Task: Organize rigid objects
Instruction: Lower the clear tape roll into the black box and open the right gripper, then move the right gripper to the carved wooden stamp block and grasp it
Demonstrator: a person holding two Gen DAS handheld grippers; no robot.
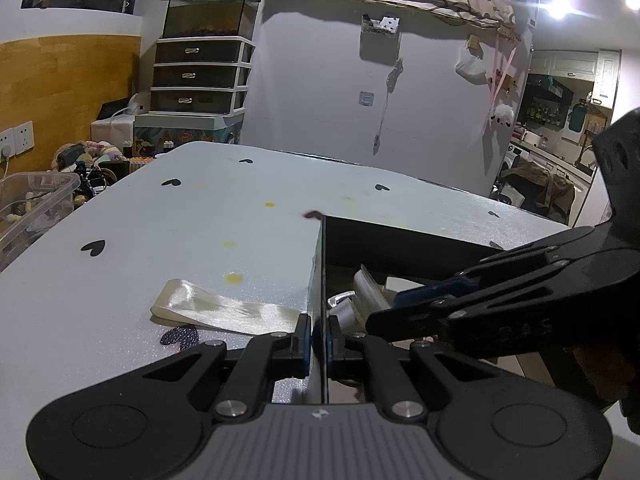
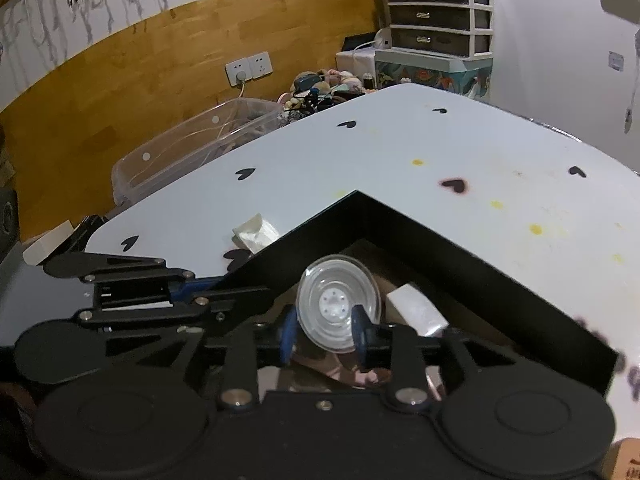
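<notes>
Box loading in progress.
Left gripper (image 1: pixel 318 344) is clamping the box (image 1: pixel 322 280) wall, steadying it on the desk (image 1: pixel 160 220); right gripper (image 2: pixel 325 330) is grasping a clear disc (image 2: pixel 338 302) inside the box.

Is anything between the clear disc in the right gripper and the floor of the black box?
Partly. The right gripper holds the clear round disc inside the black box; a white flat piece and a shiny wrapper already lie on the floor beneath and beside it.
</notes>
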